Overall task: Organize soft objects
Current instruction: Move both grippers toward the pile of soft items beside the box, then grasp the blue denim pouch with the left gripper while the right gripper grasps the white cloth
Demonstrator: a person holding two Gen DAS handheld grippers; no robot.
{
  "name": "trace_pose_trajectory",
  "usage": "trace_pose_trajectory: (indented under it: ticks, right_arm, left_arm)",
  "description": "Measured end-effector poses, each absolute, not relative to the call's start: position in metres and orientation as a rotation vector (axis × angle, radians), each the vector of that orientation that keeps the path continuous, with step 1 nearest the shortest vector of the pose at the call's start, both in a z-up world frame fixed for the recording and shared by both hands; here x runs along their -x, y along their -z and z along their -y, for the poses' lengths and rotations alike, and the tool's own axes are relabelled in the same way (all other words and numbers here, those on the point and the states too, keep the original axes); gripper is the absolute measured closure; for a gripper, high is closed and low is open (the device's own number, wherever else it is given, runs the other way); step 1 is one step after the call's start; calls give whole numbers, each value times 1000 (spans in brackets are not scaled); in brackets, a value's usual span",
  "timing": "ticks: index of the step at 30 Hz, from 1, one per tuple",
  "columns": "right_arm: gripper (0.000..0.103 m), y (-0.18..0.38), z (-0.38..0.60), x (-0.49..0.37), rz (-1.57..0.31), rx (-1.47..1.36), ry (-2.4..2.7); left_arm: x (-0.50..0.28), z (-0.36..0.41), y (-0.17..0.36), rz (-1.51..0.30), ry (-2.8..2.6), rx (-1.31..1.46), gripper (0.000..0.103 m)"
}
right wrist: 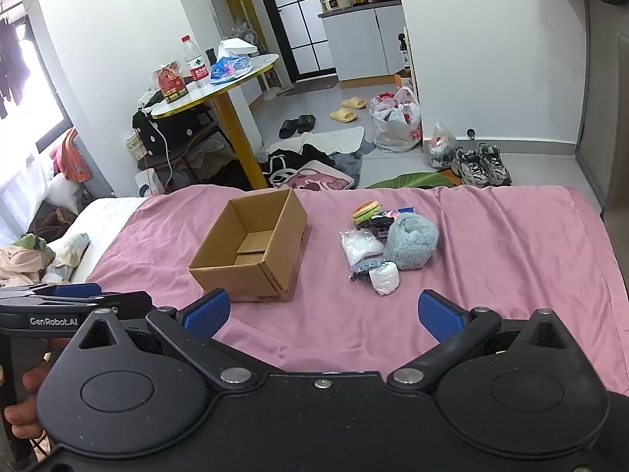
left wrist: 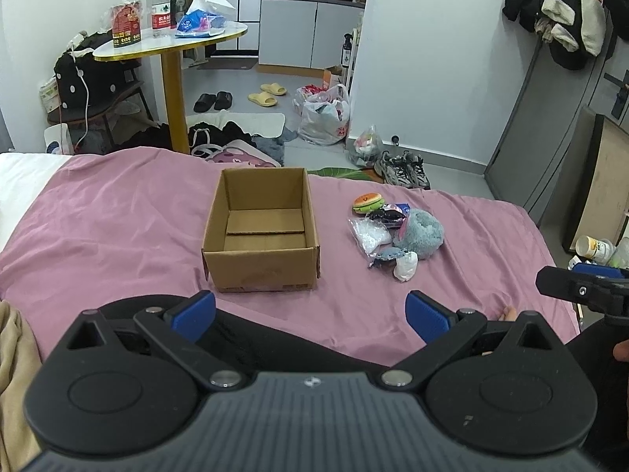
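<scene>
Two hand-held claws hover low over a bed covered with a pink sheet (left wrist: 118, 216). The left claw (left wrist: 310, 314) is spread wide with nothing between its blue pads. The right claw (right wrist: 324, 312) is also spread wide and holds nothing.

Straight ahead of the left claw sits an open cardboard box (left wrist: 261, 232), upright and with nothing inside. Ahead of the right claw and slightly to its right lies a small heap of soft things, well apart from the box: a fluffy teal plush (right wrist: 411, 240), a white wrapped bundle (right wrist: 384, 278) nearest the claw, a clear bag of white filling (right wrist: 359, 246), a small blue-grey item (right wrist: 369, 264) and, at the far end, a burger-shaped toy (right wrist: 366, 210). They touch and overlap one another.

No item has been moved yet, it seems. A sound first move is probably for the right claw to take the white bundle, since it lies closest and at the heap's edge. The claw should come down with one pad on each side and close gently, so the neighbours are not dragged along. The box sits to the left of the heap, so the carry is short.
</scene>
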State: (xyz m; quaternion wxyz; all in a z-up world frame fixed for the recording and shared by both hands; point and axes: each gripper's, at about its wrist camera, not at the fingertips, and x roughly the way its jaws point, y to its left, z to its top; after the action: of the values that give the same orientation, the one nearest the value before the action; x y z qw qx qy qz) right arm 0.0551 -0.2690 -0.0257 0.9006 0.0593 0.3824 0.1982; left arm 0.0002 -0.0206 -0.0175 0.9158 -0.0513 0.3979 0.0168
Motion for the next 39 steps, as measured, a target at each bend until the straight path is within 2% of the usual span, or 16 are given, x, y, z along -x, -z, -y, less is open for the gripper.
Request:
trace_pose_trajectory:
  ticks: [15,39]
  right_arm:
    - [0,42,284,-82,-840,-159,-397]
    - [2,115,309,-157,-926,-361,-352]
  left_arm:
    - [-20,26,29,-840,-13,94,1]
    - [-95,34,74,-903,20,167,3]
